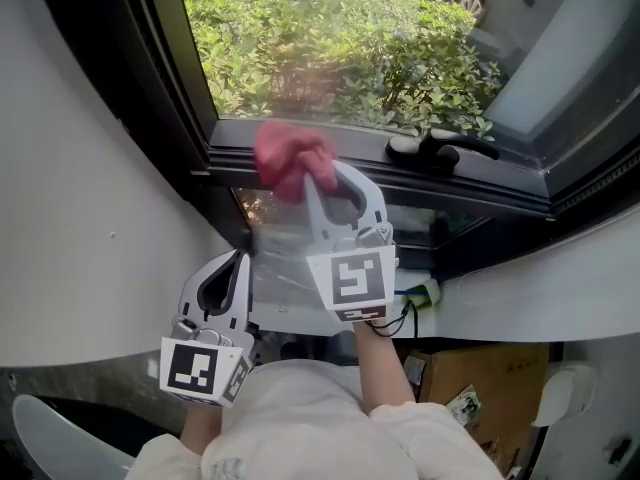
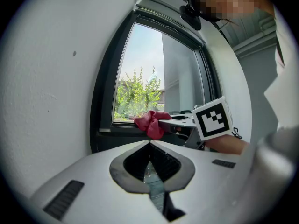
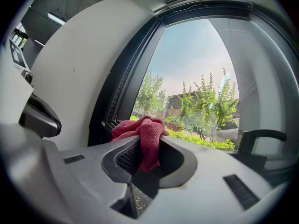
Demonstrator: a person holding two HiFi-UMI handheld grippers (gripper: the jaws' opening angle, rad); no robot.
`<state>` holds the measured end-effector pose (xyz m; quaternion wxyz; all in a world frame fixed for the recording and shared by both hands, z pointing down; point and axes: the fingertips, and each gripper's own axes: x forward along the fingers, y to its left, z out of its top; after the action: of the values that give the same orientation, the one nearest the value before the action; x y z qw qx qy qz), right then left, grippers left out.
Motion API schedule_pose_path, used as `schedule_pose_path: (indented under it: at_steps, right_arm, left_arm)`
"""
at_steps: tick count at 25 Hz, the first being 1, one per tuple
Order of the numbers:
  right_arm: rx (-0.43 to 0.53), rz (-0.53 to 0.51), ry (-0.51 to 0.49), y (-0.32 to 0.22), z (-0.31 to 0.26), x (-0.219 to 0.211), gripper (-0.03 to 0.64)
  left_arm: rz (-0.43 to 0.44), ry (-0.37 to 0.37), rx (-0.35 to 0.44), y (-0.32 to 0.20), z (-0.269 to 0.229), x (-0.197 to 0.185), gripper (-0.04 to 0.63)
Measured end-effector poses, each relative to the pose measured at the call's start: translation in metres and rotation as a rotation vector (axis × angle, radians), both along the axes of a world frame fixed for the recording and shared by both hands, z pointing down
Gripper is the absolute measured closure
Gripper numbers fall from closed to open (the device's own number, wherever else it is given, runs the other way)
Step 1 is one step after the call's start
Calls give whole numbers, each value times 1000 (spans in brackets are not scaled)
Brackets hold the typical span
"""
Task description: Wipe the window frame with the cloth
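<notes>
A bunched red cloth (image 1: 290,160) is pinched in my right gripper (image 1: 318,180), which reaches up to the bottom rail of the dark window frame (image 1: 330,163). The cloth (image 3: 145,136) hangs between the jaws in the right gripper view, close to the frame's lower left corner (image 3: 112,123). My left gripper (image 1: 238,260) hangs lower, below the sill, shut with nothing between its jaws. In the left gripper view the cloth (image 2: 152,122) and right gripper (image 2: 164,121) show ahead at the frame (image 2: 105,106).
A black window handle (image 1: 440,148) lies on the bottom rail right of the cloth. White wall (image 1: 70,198) curves around the window on the left. Green bushes (image 1: 330,48) fill the glass. A cardboard box (image 1: 480,388) sits on the floor below right.
</notes>
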<state>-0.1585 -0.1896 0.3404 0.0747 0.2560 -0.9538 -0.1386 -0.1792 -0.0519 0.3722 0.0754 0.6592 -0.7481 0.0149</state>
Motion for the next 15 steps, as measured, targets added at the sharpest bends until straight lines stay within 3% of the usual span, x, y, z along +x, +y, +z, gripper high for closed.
schedule_pose_path:
  at_steps: [15]
  right_arm:
    - [0, 20, -11, -7, 0, 14, 531]
  left_arm:
    - [2, 1, 2, -1, 0, 2, 588]
